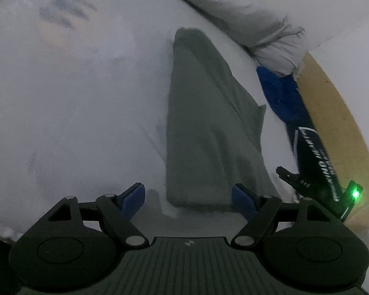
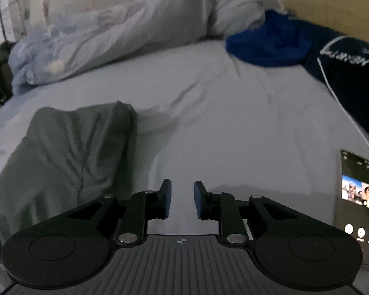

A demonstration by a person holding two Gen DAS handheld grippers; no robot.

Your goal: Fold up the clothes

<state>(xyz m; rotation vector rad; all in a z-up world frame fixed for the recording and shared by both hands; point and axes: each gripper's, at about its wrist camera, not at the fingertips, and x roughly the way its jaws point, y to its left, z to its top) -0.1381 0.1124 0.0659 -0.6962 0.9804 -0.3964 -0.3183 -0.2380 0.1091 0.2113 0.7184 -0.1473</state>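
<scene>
Lying folded, one green garment (image 1: 209, 123) faces wide left claw (image 1: 188, 198), narrower empty right claw (image 2: 182, 198).

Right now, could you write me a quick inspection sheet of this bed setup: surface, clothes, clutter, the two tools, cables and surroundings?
Surface: pale bed sheet, lightly creased.
Job's things: grey-green garment, folded into a long strip, lying flat; blue garment crumpled at the far side; dark printed garment beside it.
Clutter: phone with its screen lit, on the sheet; bunched duvet.
Grippers: left tool open wide, empty, at the strip's near end; right tool open, empty, over bare sheet.
Cables: thin white line along the dark garment; cable or trim, cannot tell.
Surroundings: wooden bed frame; dim light.
</scene>
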